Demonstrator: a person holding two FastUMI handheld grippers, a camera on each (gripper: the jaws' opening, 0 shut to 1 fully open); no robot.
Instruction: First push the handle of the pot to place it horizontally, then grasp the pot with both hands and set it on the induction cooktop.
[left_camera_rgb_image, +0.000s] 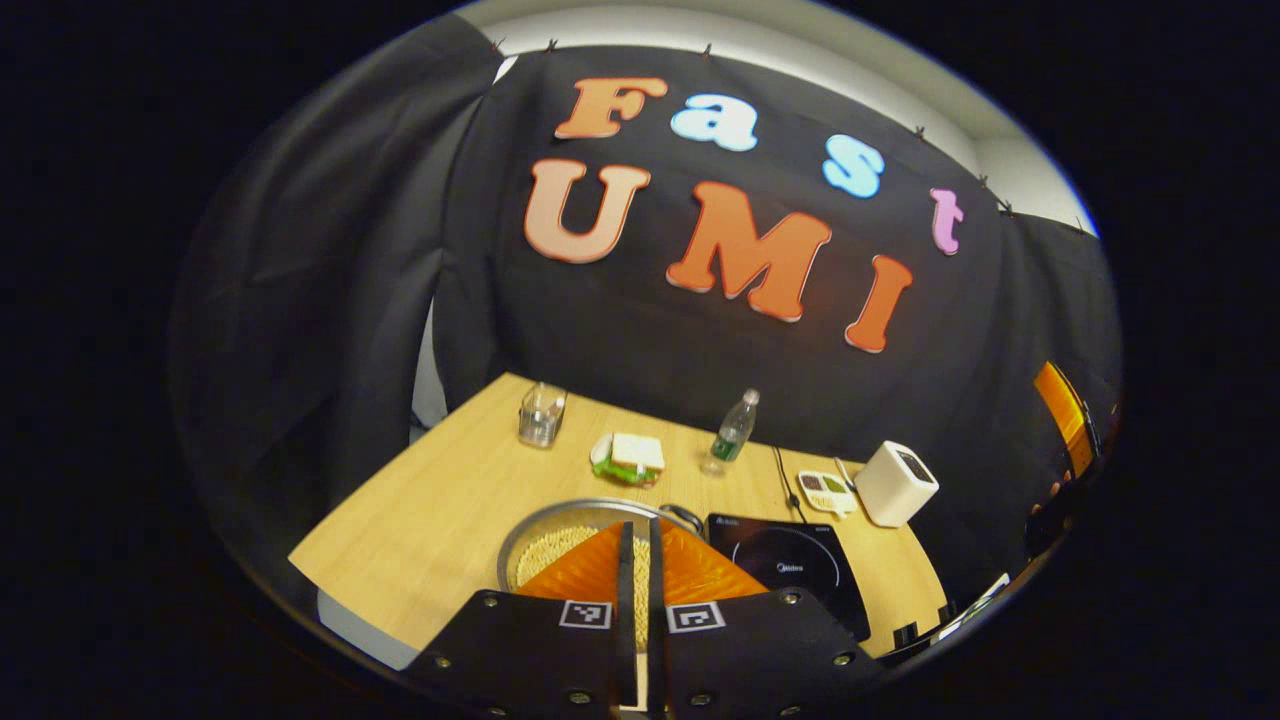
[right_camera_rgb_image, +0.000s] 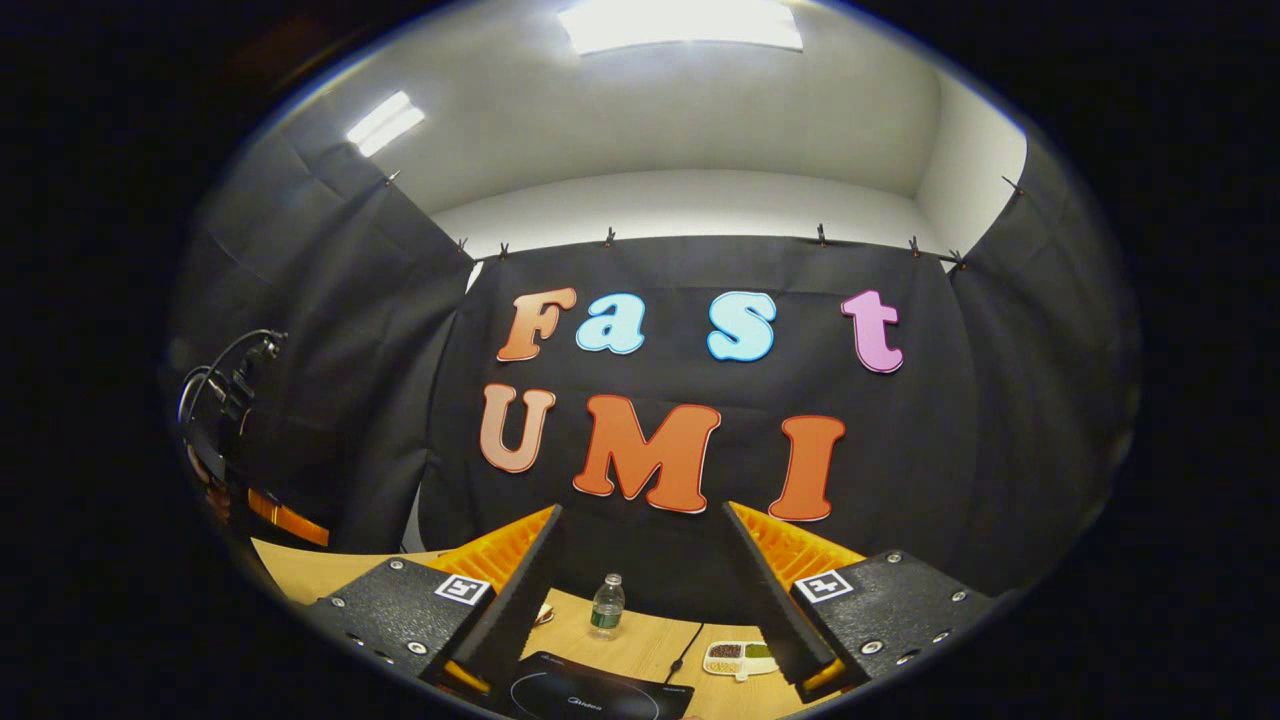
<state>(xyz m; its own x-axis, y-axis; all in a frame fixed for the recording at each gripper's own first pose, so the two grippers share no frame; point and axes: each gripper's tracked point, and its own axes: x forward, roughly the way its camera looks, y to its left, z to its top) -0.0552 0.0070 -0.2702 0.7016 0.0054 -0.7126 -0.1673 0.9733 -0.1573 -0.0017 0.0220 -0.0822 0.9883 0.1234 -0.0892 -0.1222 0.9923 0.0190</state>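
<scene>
Pot (left_camera_rgb_image: 560, 535) is what I see first in the left gripper view: a round metal pot on the wooden table (left_camera_rgb_image: 420, 510), with pale grains inside it. It stands just left of the black induction cooktop (left_camera_rgb_image: 790, 565), not on it. A small dark part at the pot's far right rim (left_camera_rgb_image: 685, 517) may be its handle, but I cannot tell how it is turned. My left gripper (left_camera_rgb_image: 640, 560) is above the near side of the pot, and its two orange fingers (left_camera_rgb_image: 590, 570) are almost together, with only a thin gap between them and nothing held. Farther back on the table I see a glass jar (left_camera_rgb_image: 542, 414), a sandwich (left_camera_rgb_image: 632, 458), a plastic bottle (left_camera_rgb_image: 736, 428), a small white tray (left_camera_rgb_image: 826, 491) with dark and green contents, and a white box (left_camera_rgb_image: 896, 484). A black cable (left_camera_rgb_image: 785, 480) runs to the cooktop.

In the right gripper view, my right gripper (right_camera_rgb_image: 640, 560) is high and looks toward the booth wall. Its fingers (right_camera_rgb_image: 505, 555) stand wide apart and hold nothing. Between them, low down, I see the bottle (right_camera_rgb_image: 606, 606), the cooktop (right_camera_rgb_image: 590, 700), the cable (right_camera_rgb_image: 685, 650) and the tray (right_camera_rgb_image: 740, 656) on the table (right_camera_rgb_image: 640, 640).
</scene>
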